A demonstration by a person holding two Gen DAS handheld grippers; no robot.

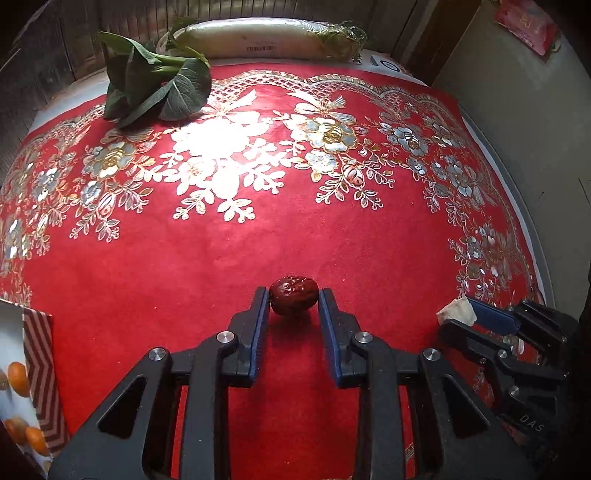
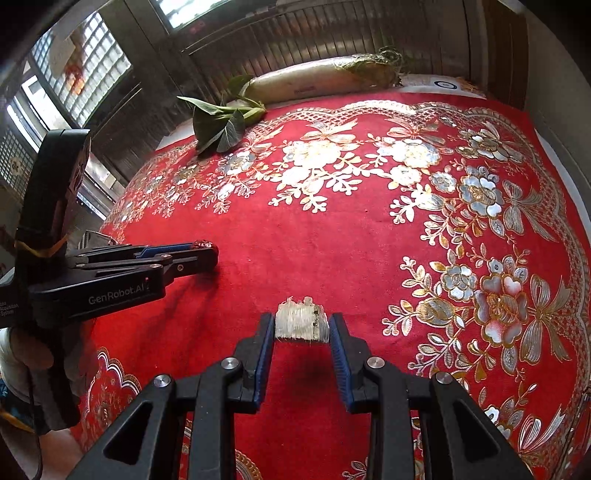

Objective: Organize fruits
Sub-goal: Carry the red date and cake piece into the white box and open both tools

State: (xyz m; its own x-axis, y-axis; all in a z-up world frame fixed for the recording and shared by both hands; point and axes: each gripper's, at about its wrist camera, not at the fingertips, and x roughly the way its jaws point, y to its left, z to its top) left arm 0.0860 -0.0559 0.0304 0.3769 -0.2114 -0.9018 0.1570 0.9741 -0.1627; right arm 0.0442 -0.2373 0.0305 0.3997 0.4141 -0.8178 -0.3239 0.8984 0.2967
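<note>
My left claw (image 1: 293, 301) clamped on a red date (image 1: 294, 300) above the bench's red floral cloth (image 1: 258, 251), radish (image 1: 255, 38) barcoded, right claw (image 2: 302, 326) pinching a pale fibrous chunk (image 2: 301, 325), dark slatted wall (image 2: 332, 33), left claw lettered "GenRobot.AI"

"genrobot.ai" stands on the left hand-held gripper (image 2: 207, 254); "das" on the right hand-held gripper (image 1: 456, 314).

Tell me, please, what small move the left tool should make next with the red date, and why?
Probably lift it straight up: the left tool is already shut on the red date, which sits low over the red cloth.
</note>
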